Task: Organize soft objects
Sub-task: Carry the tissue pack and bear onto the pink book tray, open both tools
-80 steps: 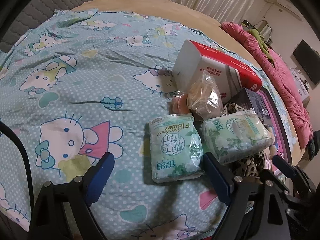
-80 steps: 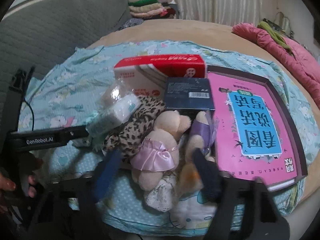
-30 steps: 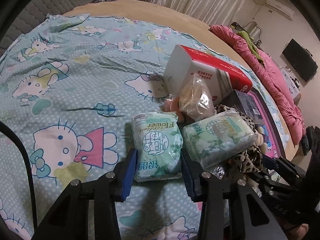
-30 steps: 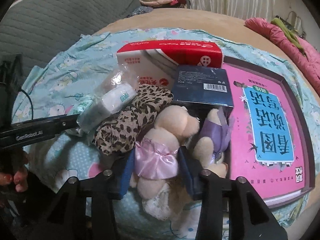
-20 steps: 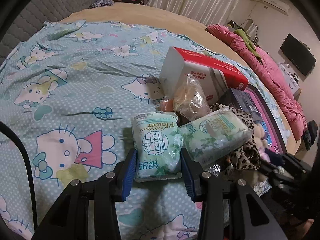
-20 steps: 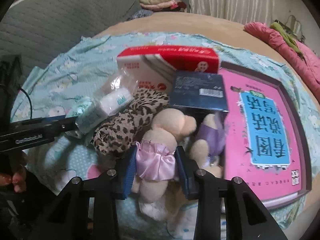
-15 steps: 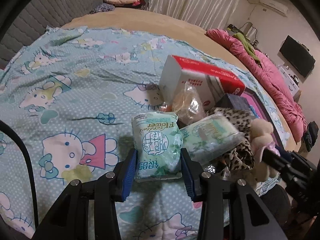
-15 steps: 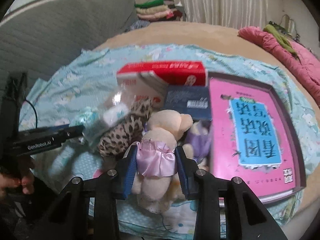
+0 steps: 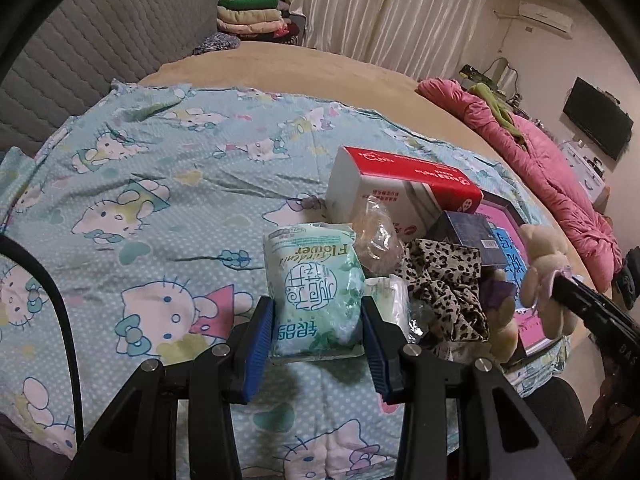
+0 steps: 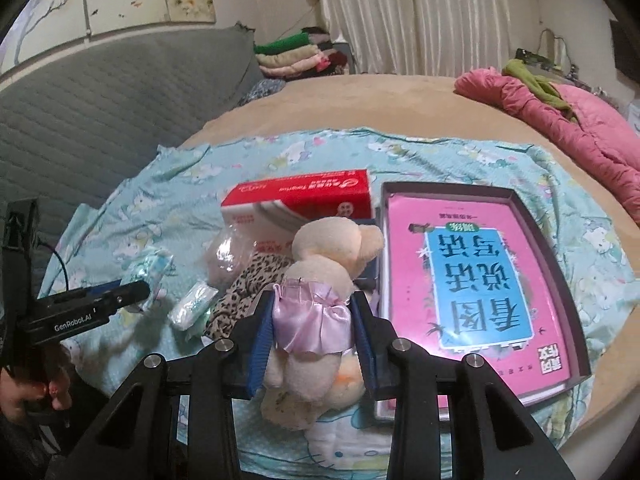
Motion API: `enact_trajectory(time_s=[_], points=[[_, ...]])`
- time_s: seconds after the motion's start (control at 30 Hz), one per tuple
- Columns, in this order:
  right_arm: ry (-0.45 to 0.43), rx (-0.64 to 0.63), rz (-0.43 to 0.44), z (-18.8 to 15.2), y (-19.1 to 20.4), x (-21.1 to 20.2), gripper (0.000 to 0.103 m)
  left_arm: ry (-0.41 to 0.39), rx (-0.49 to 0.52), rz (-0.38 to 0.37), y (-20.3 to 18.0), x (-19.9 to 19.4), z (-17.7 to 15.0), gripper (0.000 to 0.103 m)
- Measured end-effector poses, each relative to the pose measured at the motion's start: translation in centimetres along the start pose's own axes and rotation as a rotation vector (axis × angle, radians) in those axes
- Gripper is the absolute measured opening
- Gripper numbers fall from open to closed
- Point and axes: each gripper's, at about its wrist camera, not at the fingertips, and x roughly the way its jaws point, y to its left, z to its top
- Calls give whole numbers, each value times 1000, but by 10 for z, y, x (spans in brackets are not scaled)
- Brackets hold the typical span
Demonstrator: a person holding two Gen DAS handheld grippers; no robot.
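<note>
**Both claws clamped on soft items above the bed**

Left claw [image 9: 318,328] grips a green tissue pack [image 9: 314,280] between its blue pads, pack lifted just over the cartoon-cat sheet [image 9: 140,200]; print on it reads "Flower", upside down. Just right of it a second tissue pack [image 9: 390,300] lies on the sheet, partly hidden behind the right pad. Behind: a clear crinkled bag [image 9: 378,240], a red-and-white tissue box [image 9: 404,192], a leopard-print cloth [image 9: 444,280], a dark blue box [image 9: 472,236]. Far right in this view the plush bear [image 9: 544,264] hangs off the right claw's arm.

Right wrist view: right claw [image 10: 316,328] clamps the plush bear [image 10: 320,276] at its lilac satin skirt, bear raised and blocking the dark box and part of the cloth. Only this view shows the left tool's side, marked "GenRobot.AI", a hand [image 10: 24,396] on its handle, and the full pink book [image 10: 476,292] in a dark tray [image 10: 560,292], blue cover panel with large Chinese characters, upside down. Folded clothes [image 10: 296,56] stacked by the curtains; a pink quilt [image 10: 560,120] at the bed's right edge
</note>
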Motion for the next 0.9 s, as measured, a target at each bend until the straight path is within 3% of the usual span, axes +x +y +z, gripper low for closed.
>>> enact_trajectory(time_s=[0.3,0.9], points=[[-49,22,-14,6,-11,-15,38,-39,5,1,-7,-18,5,43],[-139,113,-37,10,-50,-45,38,-63,112,-57,-80,-45,20,43]])
